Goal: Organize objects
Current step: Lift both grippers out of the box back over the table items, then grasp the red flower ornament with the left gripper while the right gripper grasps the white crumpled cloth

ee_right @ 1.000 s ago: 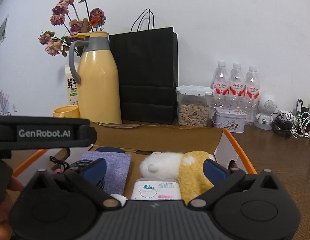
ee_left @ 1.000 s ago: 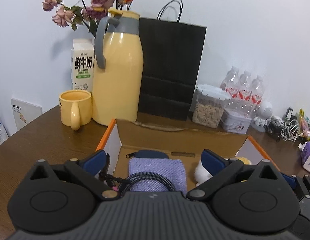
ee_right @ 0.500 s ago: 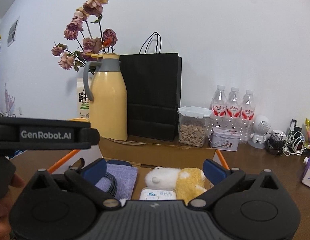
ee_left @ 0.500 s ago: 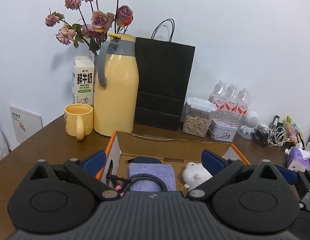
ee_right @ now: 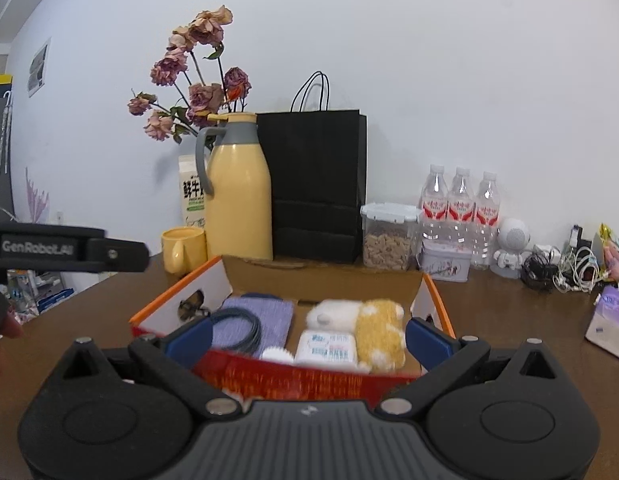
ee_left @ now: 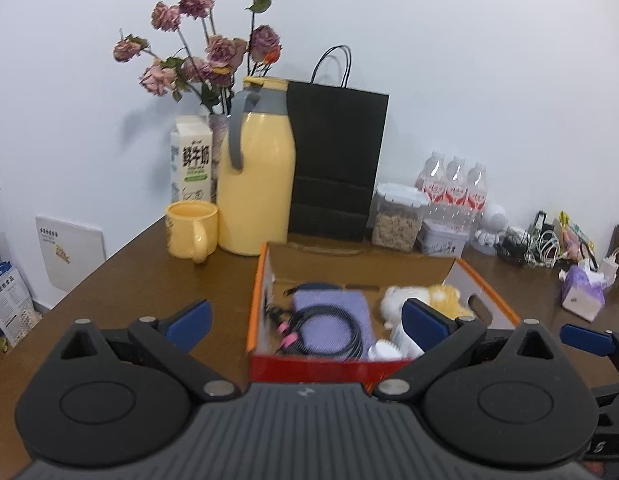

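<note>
An open cardboard box [ee_left: 265, 272] [ee_right: 437, 304] with orange edges and a red front wall sits on the brown table. Inside lie a purple cloth pouch [ee_left: 333, 312] [ee_right: 269, 312] with a coiled black cable [ee_left: 333, 328] [ee_right: 245, 328] on it, a white-and-yellow plush toy [ee_left: 429, 296] [ee_right: 369, 320] and a white packet [ee_right: 327, 348]. My left gripper [ee_left: 305, 322] hovers open in front of the box, nothing between its blue pads. My right gripper [ee_right: 307, 332] is open too, just before the box's front wall, empty.
Behind the box stand a yellow thermos jug [ee_left: 255, 176], yellow mug [ee_left: 191, 230], milk carton [ee_left: 191, 160], dried roses [ee_left: 213, 52], black paper bag [ee_left: 333, 160], snack container [ee_left: 397, 216], tin [ee_left: 445, 236] and three water bottles [ee_left: 455, 184]. Cables [ee_right: 565, 268] and tissue pack [ee_right: 609, 320] lie right.
Both grippers have drawn back and up from over the box; the box's red front wall now shows in both views. Both stayed open and empty.
</note>
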